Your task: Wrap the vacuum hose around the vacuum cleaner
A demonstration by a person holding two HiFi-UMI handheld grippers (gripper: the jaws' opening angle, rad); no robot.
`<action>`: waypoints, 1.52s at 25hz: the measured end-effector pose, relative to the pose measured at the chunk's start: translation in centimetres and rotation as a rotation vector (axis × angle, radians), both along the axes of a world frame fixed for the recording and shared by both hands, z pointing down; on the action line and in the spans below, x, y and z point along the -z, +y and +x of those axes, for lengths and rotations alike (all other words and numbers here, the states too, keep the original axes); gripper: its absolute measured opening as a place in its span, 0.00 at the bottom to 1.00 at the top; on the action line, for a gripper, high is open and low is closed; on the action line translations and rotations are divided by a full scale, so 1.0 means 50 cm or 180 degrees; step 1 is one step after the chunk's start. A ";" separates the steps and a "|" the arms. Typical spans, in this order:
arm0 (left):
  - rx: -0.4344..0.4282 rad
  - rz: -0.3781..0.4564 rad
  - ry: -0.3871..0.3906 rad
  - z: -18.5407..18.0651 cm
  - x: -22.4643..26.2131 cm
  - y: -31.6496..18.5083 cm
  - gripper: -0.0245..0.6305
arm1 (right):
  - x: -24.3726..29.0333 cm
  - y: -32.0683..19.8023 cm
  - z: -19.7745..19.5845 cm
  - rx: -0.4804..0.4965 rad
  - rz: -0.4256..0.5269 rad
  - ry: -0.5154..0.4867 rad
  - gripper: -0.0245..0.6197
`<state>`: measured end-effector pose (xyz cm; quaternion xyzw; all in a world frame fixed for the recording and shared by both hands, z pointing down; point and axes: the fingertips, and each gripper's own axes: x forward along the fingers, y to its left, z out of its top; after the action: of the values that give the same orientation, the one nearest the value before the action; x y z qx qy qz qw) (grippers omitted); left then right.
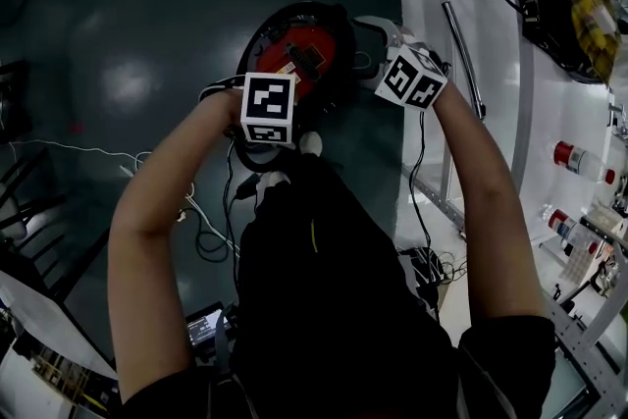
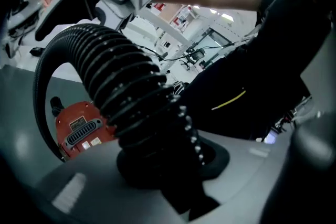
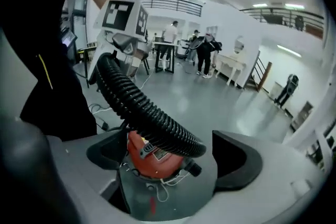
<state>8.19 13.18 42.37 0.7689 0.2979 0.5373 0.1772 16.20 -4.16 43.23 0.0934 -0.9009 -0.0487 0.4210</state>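
1. My left gripper [image 2: 170, 168] has its jaws clamped on the black ribbed vacuum hose [image 2: 123, 86], which arches up and away from the grip.
2. My right gripper [image 3: 173, 157] has its jaws spread wide apart. The hose crosses the gap between them, and they do not squeeze it.
3. The red vacuum cleaner [image 1: 306, 49] sits on the dark floor [image 1: 137, 25], straight below both grippers.
4. The hose curves above the cleaner's body, running from my left gripper toward my right one.
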 end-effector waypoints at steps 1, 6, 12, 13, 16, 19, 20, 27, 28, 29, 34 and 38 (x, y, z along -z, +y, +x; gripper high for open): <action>-0.0024 0.0014 0.0025 0.004 0.005 0.000 0.20 | -0.006 -0.008 -0.008 0.0113 0.0087 0.0037 0.83; 0.0004 -0.0054 0.0117 0.012 0.024 -0.003 0.20 | -0.034 -0.018 -0.040 0.0545 0.0180 0.0184 0.82; 0.0050 -0.0171 0.0231 0.019 0.037 0.005 0.20 | -0.058 -0.026 -0.069 0.0753 0.0247 0.0257 0.64; 0.0074 -0.0178 0.0245 0.019 0.036 0.003 0.20 | -0.060 -0.030 -0.068 0.0736 0.0271 0.0280 0.59; 0.0138 -0.0208 0.0239 0.015 0.031 -0.005 0.20 | -0.076 -0.039 -0.059 0.0809 0.0411 0.0576 0.48; 0.0207 -0.0179 0.0157 0.016 0.013 -0.017 0.20 | -0.094 -0.043 -0.037 0.0940 0.0488 0.0945 0.39; 0.0252 -0.0134 0.0136 0.017 0.004 -0.026 0.20 | -0.095 -0.046 -0.027 0.0920 0.0462 0.1030 0.38; 0.0340 0.0420 0.0160 0.063 -0.038 -0.105 0.20 | -0.069 -0.088 0.075 0.0520 0.0412 0.1446 0.36; 0.0324 0.0457 0.0170 0.073 -0.038 -0.112 0.20 | -0.063 -0.088 0.093 0.0457 0.0382 0.1478 0.35; 0.0292 0.0486 0.0174 0.083 -0.037 -0.118 0.20 | -0.058 -0.087 0.111 0.0400 0.0344 0.1508 0.35; 0.0003 0.0642 0.0131 0.118 -0.029 -0.138 0.20 | -0.035 -0.070 0.186 0.0126 0.0229 0.1614 0.35; -0.0160 0.0827 0.0120 0.150 -0.024 -0.158 0.20 | -0.016 -0.057 0.244 -0.0147 0.0185 0.1678 0.35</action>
<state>15.71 5.30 43.57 0.7876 0.2483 0.5610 0.0570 28.39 -7.01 44.02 0.1100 -0.7560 -0.0877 0.6393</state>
